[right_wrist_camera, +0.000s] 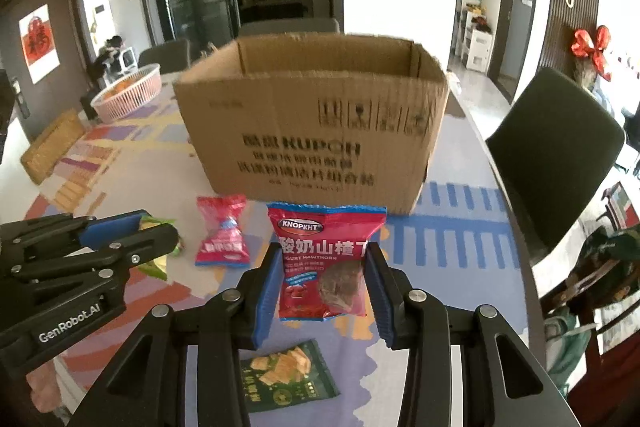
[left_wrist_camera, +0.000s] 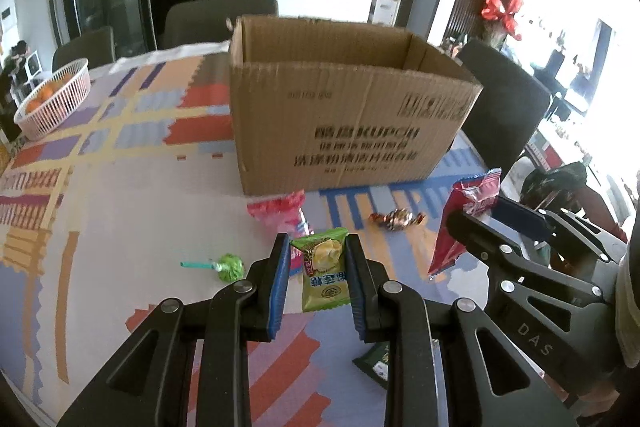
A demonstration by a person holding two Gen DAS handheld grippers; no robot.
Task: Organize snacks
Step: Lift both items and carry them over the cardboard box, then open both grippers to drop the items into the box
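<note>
**Two snack packets held up before the open carton**

While the left gripper [left_wrist_camera: 318,279] clamps a small green foil snack packet [left_wrist_camera: 323,273] between its blue-padded fingers [left_wrist_camera: 280,287], the right gripper [right_wrist_camera: 322,291] is closed on a red plastic yogurt-hawthorn snack bag [right_wrist_camera: 326,259], held upright by its sides. Both packets are lifted above the colourful patterned tablecloth [left_wrist_camera: 120,187], near the front wall of the open brown corrugated cardboard box [right_wrist_camera: 312,131], which stands upright on the table.

Loose on the cloth lie a pink-red wrapped candy packet [right_wrist_camera: 222,233] just in front of the box, a green-wrapped lollipop with a teal stick [left_wrist_camera: 224,265] to the left, a brown-gold twisted candy wrapper [left_wrist_camera: 396,219], and a dark green flat chip packet [right_wrist_camera: 286,375] below the right gripper. A white wire basket holding oranges [left_wrist_camera: 54,97] sits at the far left edge of the table.
</note>
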